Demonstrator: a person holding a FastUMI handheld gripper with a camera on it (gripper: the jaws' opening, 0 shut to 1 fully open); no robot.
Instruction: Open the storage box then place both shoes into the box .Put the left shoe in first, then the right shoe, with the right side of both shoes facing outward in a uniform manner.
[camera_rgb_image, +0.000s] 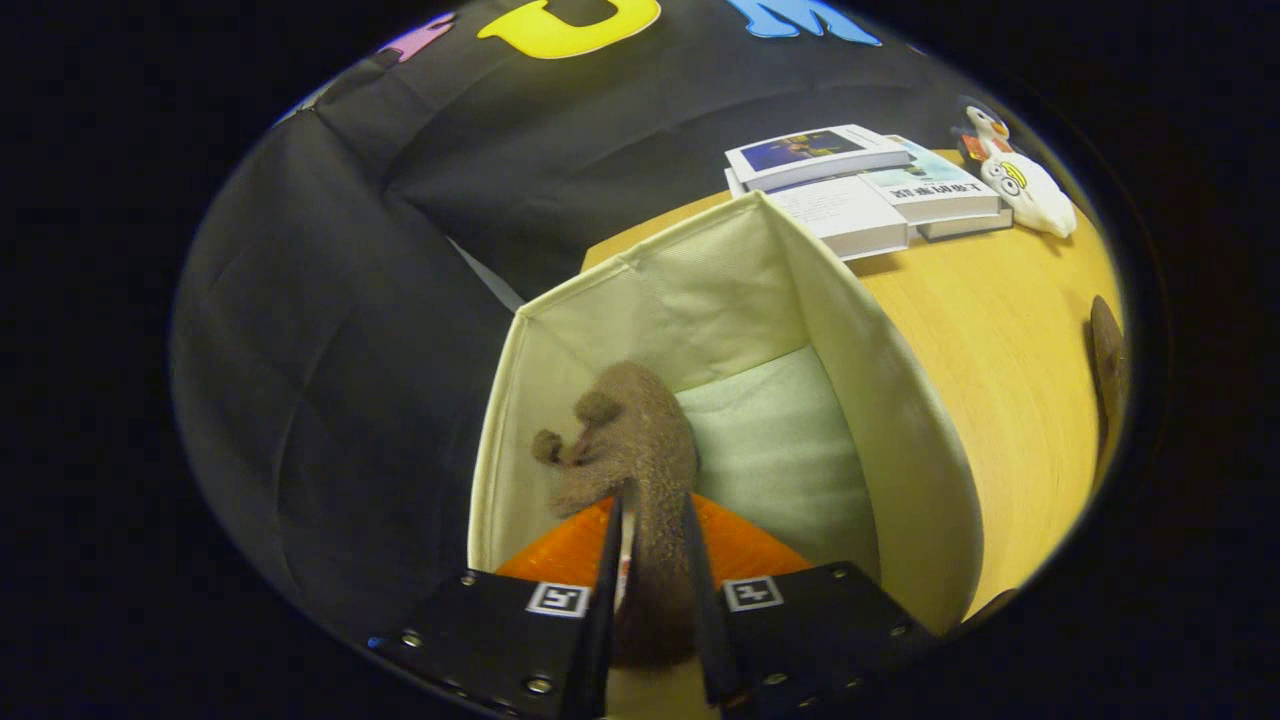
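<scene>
My gripper (652, 525) is shut on a fuzzy brown shoe (635, 440), both fingers pressing its sides. The shoe hangs inside the open cream fabric storage box (900, 400), near the box's left wall, its toe end with two small round ears pointing away from me. Beneath the fingers an orange part (745, 545) shows, and I cannot tell whether it is the shoe's sole or something else. The pale padded floor of the box (780, 450) lies bare to the right of the shoe. A second brown shoe (1106, 365) lies on the wooden table, right of the box.
The box stands on a light wooden table (1000, 330). Beyond it lies a stack of books (860, 185), with a white penguin toy (1020, 180) to their right. The black cloth wall of the booth hangs to the left and behind.
</scene>
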